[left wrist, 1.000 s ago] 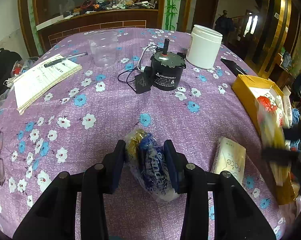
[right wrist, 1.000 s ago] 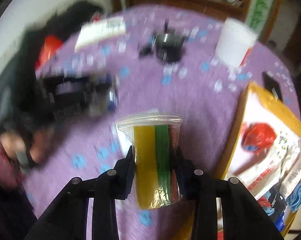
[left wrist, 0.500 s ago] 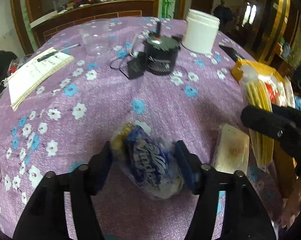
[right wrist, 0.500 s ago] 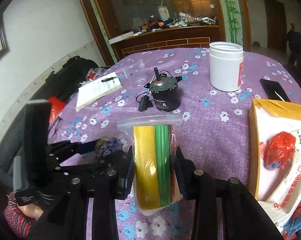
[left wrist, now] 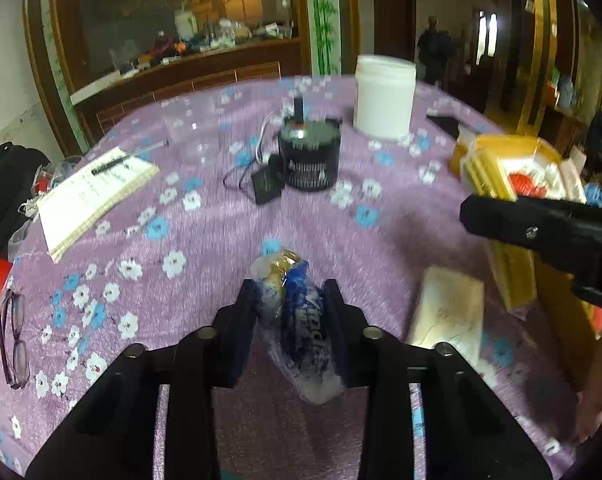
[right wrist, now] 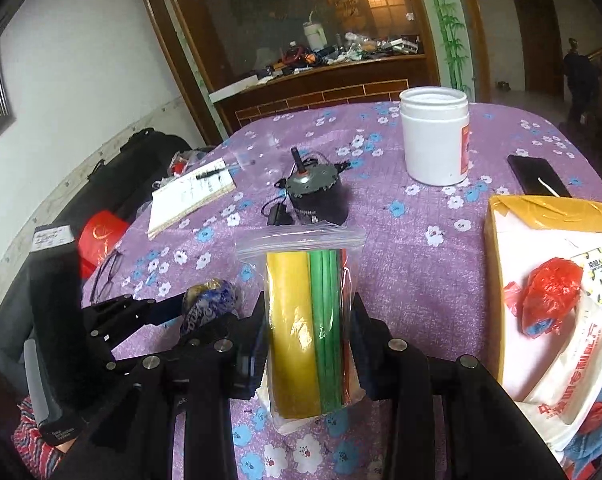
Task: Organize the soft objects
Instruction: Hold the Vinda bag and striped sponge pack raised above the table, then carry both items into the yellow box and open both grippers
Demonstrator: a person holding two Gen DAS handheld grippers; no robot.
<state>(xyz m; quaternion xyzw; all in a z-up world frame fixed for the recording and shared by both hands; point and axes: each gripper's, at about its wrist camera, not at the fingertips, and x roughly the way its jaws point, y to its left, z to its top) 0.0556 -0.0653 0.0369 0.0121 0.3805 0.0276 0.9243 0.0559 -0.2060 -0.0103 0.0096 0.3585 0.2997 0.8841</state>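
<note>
A soft clear packet with blue and gold wrapping [left wrist: 301, 320] sits low over the purple flowered tablecloth [left wrist: 205, 264] between the fingers of my left gripper [left wrist: 293, 304]. Its jaws are closing and the pads press the packet's sides. The right wrist view shows the same packet [right wrist: 211, 300] at the lower left. My right gripper [right wrist: 311, 312] is shut on a zip bag of yellow, green and red sheets [right wrist: 297, 280], held upright above the table. In the left wrist view that bag [left wrist: 489, 172] hangs at the right, above a flat tissue pack [left wrist: 447, 316].
A yellow cardboard box [right wrist: 541, 208] at the right holds a red plastic bag [right wrist: 549, 292] and white bags. Further back stand a black motor [left wrist: 309, 156], a white jar [left wrist: 384, 96], a clear cup [left wrist: 193, 128] and a notebook [left wrist: 93, 192]. Glasses [left wrist: 13, 336] lie left; a phone [right wrist: 537, 176] lies far right.
The left jaws spread around the packet half a second ago and have squeezed back onto it. The right gripper has steadied, holding the zip bag upright nearer the left gripper.
</note>
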